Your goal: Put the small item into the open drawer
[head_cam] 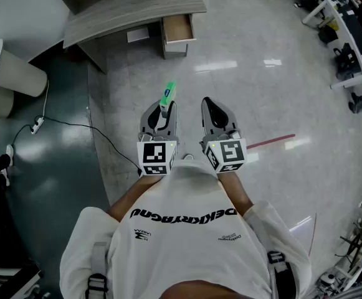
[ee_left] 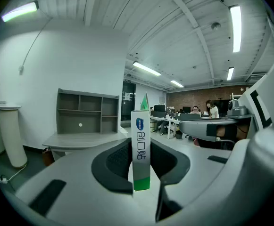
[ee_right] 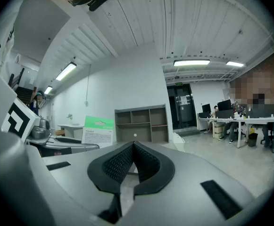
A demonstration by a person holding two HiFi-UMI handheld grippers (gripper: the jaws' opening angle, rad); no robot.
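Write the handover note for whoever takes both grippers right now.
Left gripper: shut on the small white-and-green box, which sticks out past the jaw tips.
Right gripper: shut, empty.
Open drawer: under the desk, some way ahead across the floor.
Done: box is in hand.
Left: walk to the drawer, lower the box in, release.

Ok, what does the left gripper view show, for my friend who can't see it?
The left gripper clamps a slim white and green box, standing upright. Behind it stands a grey shelf unit, with office desks farther right.
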